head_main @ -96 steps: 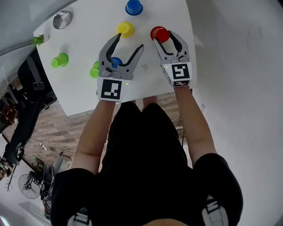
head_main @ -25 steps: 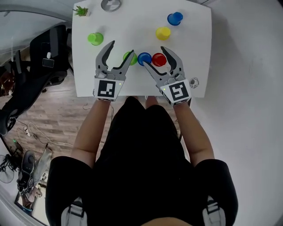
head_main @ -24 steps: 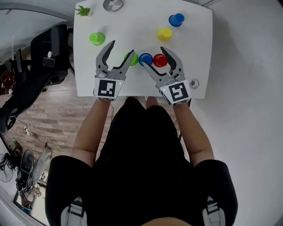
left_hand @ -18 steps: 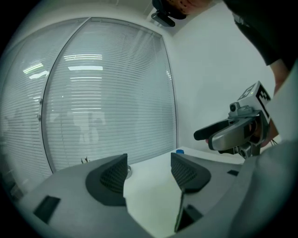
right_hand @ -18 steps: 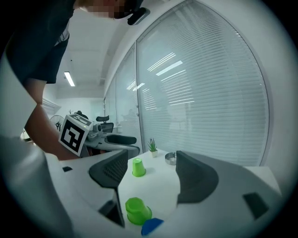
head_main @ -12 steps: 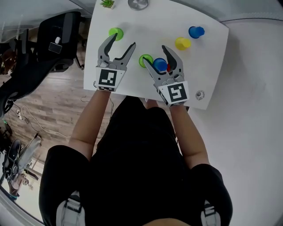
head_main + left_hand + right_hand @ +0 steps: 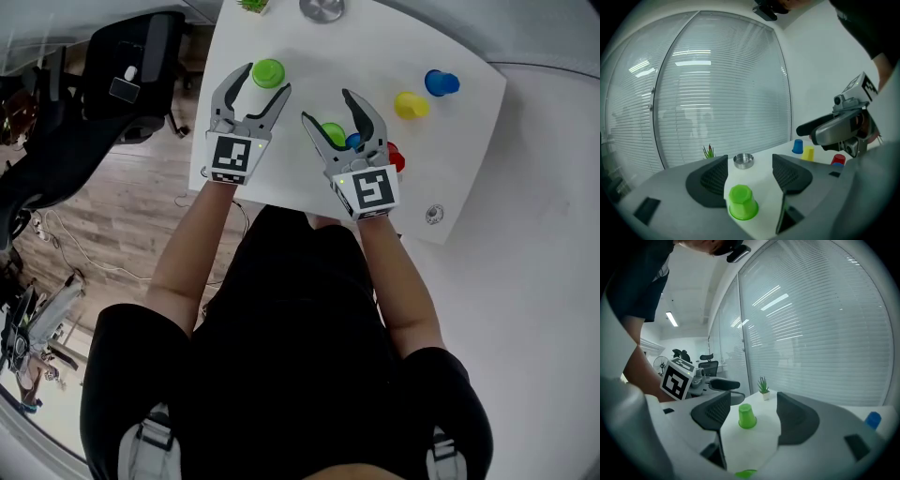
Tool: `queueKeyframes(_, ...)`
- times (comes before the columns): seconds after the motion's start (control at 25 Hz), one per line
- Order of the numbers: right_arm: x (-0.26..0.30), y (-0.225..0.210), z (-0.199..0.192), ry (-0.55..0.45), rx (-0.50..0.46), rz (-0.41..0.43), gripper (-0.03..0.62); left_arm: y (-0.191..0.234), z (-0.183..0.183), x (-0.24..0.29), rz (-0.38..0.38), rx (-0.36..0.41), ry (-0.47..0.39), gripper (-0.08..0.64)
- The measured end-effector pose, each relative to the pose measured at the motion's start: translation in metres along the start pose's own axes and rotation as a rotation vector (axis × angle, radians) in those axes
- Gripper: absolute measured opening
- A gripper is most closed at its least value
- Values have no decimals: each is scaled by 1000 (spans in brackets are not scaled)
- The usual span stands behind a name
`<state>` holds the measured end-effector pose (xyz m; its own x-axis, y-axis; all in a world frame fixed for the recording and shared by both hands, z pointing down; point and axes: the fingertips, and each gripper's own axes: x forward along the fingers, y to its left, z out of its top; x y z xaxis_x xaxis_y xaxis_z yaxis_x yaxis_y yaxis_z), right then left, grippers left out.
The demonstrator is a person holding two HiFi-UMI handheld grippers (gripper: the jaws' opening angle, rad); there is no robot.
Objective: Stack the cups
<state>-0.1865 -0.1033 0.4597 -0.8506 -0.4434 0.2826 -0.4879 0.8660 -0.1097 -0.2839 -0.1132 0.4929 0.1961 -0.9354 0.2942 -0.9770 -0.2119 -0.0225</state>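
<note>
Head view: white counter [image 7: 281, 37] with 6 cups.

- Left hand-held gripper [image 7: 265, 81] is spread wide around the far green cup [image 7: 267, 72]. The cup sits nearer than the metal dish [image 7: 322, 9] and to its left. Nothing is gripped.
- Right hand-held gripper [image 7: 328, 106] is straight this side of the dish. Its jaws are wide but have just been closing a little. The near green cup [image 7: 333, 133] stands between them, unpressed.

What 1 view gives that another lacks:
- Only the head view shows the near green cup whole. The right gripper view catches just its rim at the bottom edge and looks past it to the far green cup.
- The left gripper view alone shows the far green cup mouth-down, closer to the left jaw. I cannot tell whether it touches.

Around the dish:
- The plant [image 7: 251, 5] is just left of it.
- The blue cup [image 7: 439, 82] and yellow cup [image 7: 408, 105] are right of it and nearer.
- The red cup [image 7: 396, 157] is nearer again, beside the right hand-held gripper's outer jaw.
- A 2nd blue cup [image 7: 353, 141] is only a sliver, mostly hidden by that jaw.

Edges and room:
- The left hand-held gripper sits close to the counter's left edge, with wood floor [image 7: 141, 206] and an office chair [image 7: 131, 75] beyond.
- Both marker cubes are at the near edge.
- Bare counter lies between the dish and the cups.
</note>
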Motion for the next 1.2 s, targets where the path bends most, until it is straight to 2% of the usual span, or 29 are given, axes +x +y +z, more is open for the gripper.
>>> queueKeyframes(0.36,32,-1,-2,22,16,11,298,17,-46,26,-53,17,99,307)
queueKeyframes(0.8,36,-4,-8,39,24,3,297,17,-90,39,-103,-7,200,304)
queueKeyframes(0.88,36,-5,-7,40,25,0,296,18,-94,40,-109,-16,213,288)
queueKeyframes(0.96,34,-7,-7,41,22,-2,296,17,-95,41,-115,-16,216,239)
queueKeyframes(1.2,24,-9,-1,40,11,-11,296,11,-74,36,-117,-5,192,241)
